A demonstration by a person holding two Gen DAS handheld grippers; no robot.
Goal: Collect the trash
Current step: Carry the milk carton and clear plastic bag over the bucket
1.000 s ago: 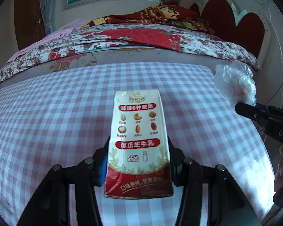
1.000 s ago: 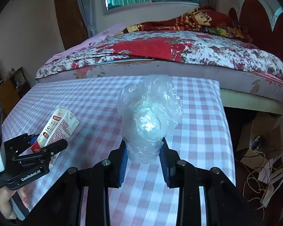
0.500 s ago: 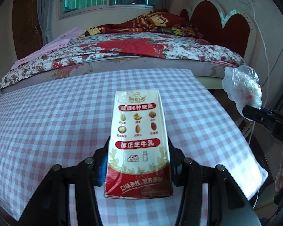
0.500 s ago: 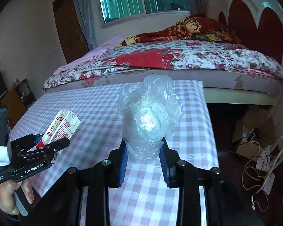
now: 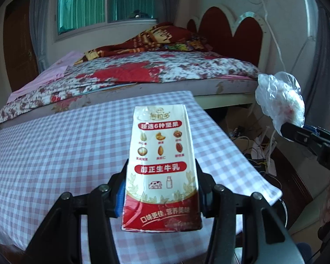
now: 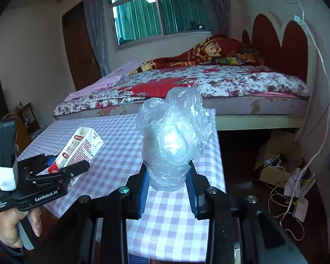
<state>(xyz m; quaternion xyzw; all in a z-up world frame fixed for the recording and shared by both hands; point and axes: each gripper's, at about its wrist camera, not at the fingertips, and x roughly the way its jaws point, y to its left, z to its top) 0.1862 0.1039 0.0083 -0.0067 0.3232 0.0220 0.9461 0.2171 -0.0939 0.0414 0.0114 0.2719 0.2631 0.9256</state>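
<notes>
A red and white milk carton (image 5: 161, 167) stands upright between the fingers of my left gripper (image 5: 161, 171), which is shut on it above the checked tablecloth (image 5: 55, 154). From the right wrist view the same carton (image 6: 79, 149) and left gripper (image 6: 63, 167) appear at the left, lifted off the table, with a hand below. My right gripper (image 6: 167, 176) is shut on a crumpled clear plastic bag (image 6: 173, 136) near the table's right edge. That bag (image 5: 279, 101) also shows at the right of the left wrist view, in the right gripper (image 5: 285, 129).
A table with a pink checked cloth (image 6: 112, 145) lies below both grippers. Behind it is a bed with a floral cover (image 6: 209, 81) and a red headboard (image 6: 279, 50). Cables and a power strip (image 6: 297, 200) lie on the floor to the right.
Both grippers have risen and pulled back toward the table's near right corner, each keeping its load. More floor and cables show now at the right.
</notes>
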